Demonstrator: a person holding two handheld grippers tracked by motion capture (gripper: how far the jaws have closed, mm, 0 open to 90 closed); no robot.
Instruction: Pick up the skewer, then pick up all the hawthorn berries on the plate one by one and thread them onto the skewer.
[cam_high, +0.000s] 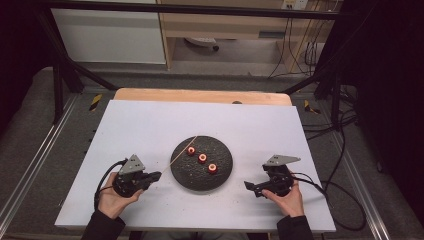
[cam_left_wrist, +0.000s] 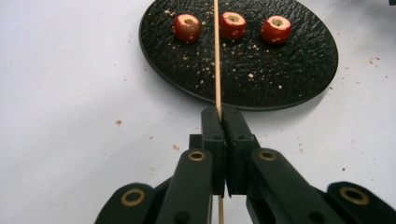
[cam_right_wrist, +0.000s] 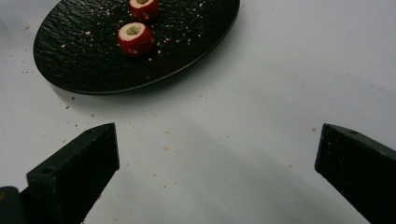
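A round black textured plate (cam_high: 220, 175) lies at the middle of the white table and carries three small red cored fruit pieces (cam_high: 202, 158) in a diagonal row. My left gripper (cam_high: 156, 176) sits just left of the plate, shut on a thin wooden skewer (cam_left_wrist: 217, 70) that runs forward over the plate between two of the pieces (cam_left_wrist: 187, 27). My right gripper (cam_high: 248, 186) rests to the right of the plate, open, nothing between its jaws. In the right gripper view, two fruit pieces (cam_right_wrist: 135, 38) lie on the plate (cam_right_wrist: 84, 65) ahead.
Crumbs are scattered on the plate (cam_left_wrist: 289, 79) and the white table surface (cam_high: 150, 125). A wooden board edge (cam_high: 200, 95) lies at the table's far side, with a black frame and cables beyond.
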